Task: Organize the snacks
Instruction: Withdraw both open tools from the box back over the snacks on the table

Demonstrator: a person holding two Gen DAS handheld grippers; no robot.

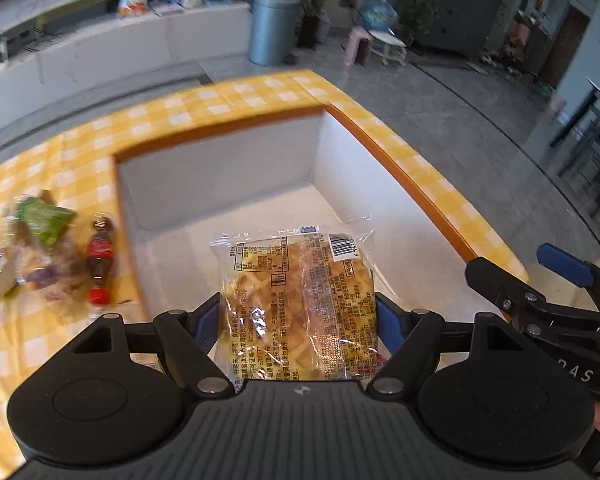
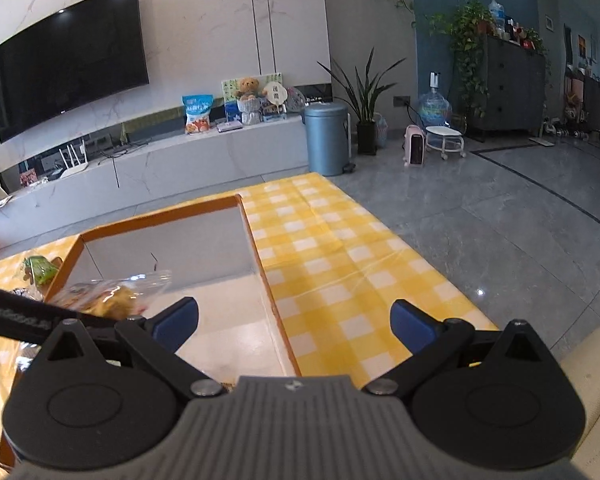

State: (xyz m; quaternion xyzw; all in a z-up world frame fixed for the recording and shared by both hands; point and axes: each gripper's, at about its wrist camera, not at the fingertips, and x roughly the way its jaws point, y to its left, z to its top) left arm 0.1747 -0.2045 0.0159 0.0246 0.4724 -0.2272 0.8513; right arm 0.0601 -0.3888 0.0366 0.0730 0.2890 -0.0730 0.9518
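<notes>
Clear-wrapped waffle pack [image 1: 300,300], barcode showing, clamped in left tongs [image 1: 298,320]; right tongs [image 2: 294,322] wide.

Both wrist views near, angled down; share box [image 1: 228,168] [image 2: 160,240].

— How is the light?
— Bright and even. Ceiling lamps reflect as small white spots on the marble wall [image 2: 204,4] and the television [image 2: 66,60], and the grey floor [image 2: 480,240] shines.
— Sharpness?
— The left wrist view smears the snacks [image 1: 48,248] and the checked cloth [image 1: 220,100]; the wrapped waffle [image 1: 300,300] stays sharp, with glare on its wrapper. Both views bend strongly at the edges, with dark corners.
</notes>
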